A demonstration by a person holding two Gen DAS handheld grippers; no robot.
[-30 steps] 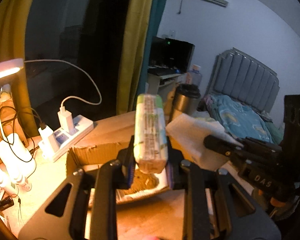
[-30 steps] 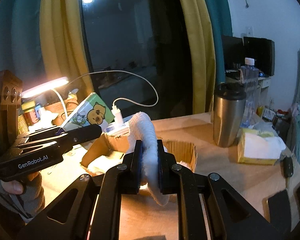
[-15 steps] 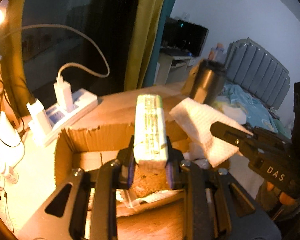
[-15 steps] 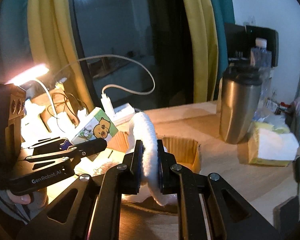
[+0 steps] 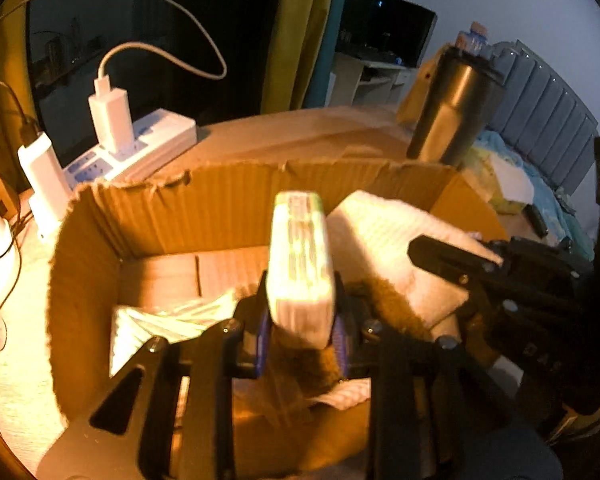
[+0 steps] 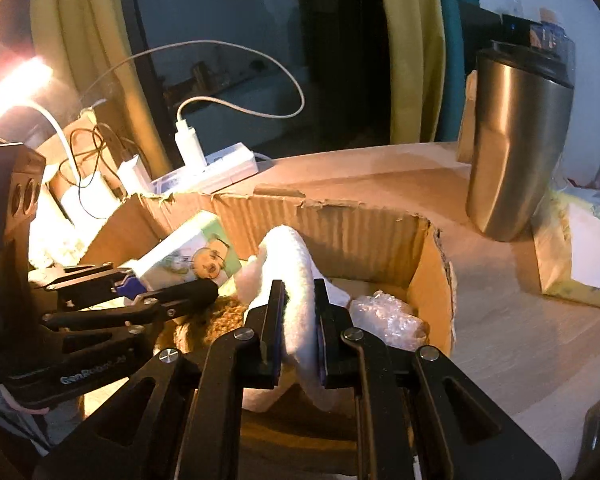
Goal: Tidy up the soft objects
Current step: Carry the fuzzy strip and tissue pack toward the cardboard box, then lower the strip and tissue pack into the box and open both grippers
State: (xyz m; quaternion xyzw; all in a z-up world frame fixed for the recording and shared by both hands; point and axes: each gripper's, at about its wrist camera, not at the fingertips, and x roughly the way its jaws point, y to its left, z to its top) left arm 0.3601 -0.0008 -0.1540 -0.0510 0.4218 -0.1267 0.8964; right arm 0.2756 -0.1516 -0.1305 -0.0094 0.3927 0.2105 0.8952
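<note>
Over the torn brown cardboard box (image 5: 228, 204), my left gripper (image 5: 300, 320) clamps a green-and-white soft tissue pack (image 5: 300, 256) while my right gripper (image 6: 298, 320) pinches a folded white fluffy cloth (image 6: 292, 264); both hang inside its rim, beside a steel tumbler (image 6: 516, 152).

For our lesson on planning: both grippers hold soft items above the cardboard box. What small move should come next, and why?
Probably lower both a little further, then release. The left gripper grips a tissue pack and the right gripper a white cloth, both above the cardboard box.
</note>
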